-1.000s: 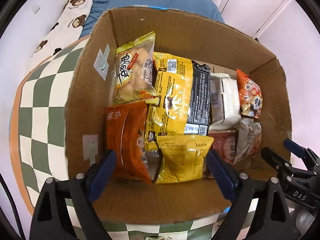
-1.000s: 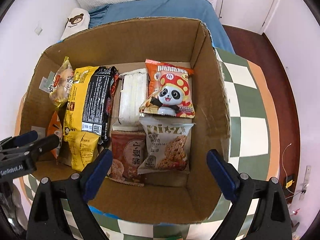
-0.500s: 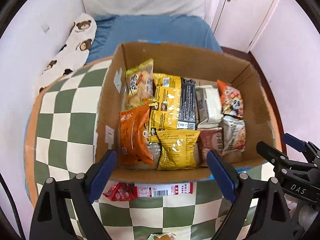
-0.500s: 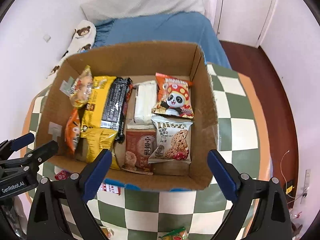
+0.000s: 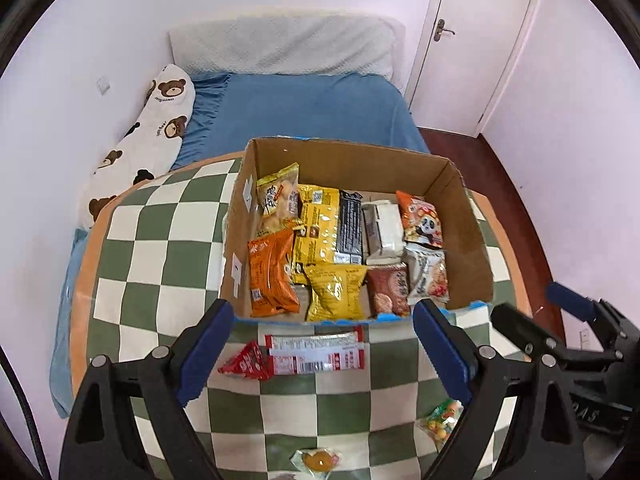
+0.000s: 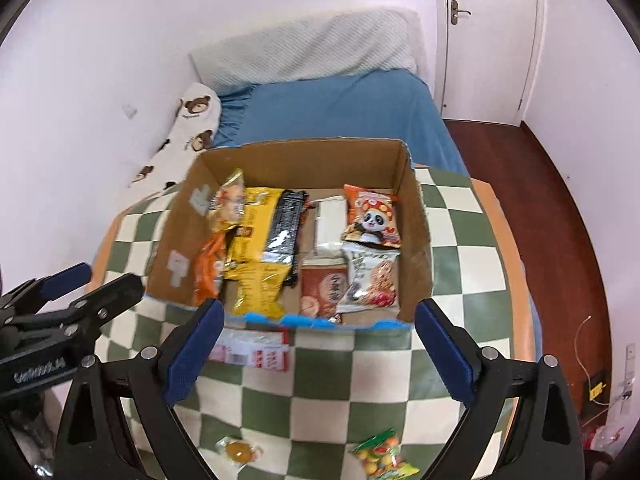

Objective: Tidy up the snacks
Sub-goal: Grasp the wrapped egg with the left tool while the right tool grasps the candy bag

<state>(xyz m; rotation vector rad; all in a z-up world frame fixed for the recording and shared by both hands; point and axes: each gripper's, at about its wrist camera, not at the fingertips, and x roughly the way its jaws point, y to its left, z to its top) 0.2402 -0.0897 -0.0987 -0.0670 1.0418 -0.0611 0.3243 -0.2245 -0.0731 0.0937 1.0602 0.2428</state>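
Observation:
An open cardboard box (image 5: pixel 344 156) (image 6: pixel 304 160) stands on a round green-and-white checkered table (image 5: pixel 160 248) (image 6: pixel 460 272). It holds several snack packs: an orange bag (image 5: pixel 272 272), yellow bags (image 5: pixel 336 290), a panda bag (image 6: pixel 370 216). In front of the box lie a red-and-white wrapper (image 5: pixel 316 354) (image 6: pixel 252 348) and a small red triangular pack (image 5: pixel 244 362). A yellow candy (image 5: pixel 316 460) (image 6: pixel 238 450) and a colourful candy bag (image 5: pixel 442 420) (image 6: pixel 384 458) lie nearer. My left gripper (image 5: pixel 320 350) and right gripper (image 6: pixel 316 350) are open and empty, above the table before the box.
A bed with a blue sheet (image 5: pixel 304 108) and a grey pillow (image 5: pixel 280 46) stands behind the table. A bear-print pillow (image 5: pixel 140 132) lies at its left. A white door (image 5: pixel 476 40) and dark wood floor (image 6: pixel 540 200) are to the right.
Both grippers have pulled back and up from the box. The box looks smaller now, and the table front with the loose snacks has come into view.

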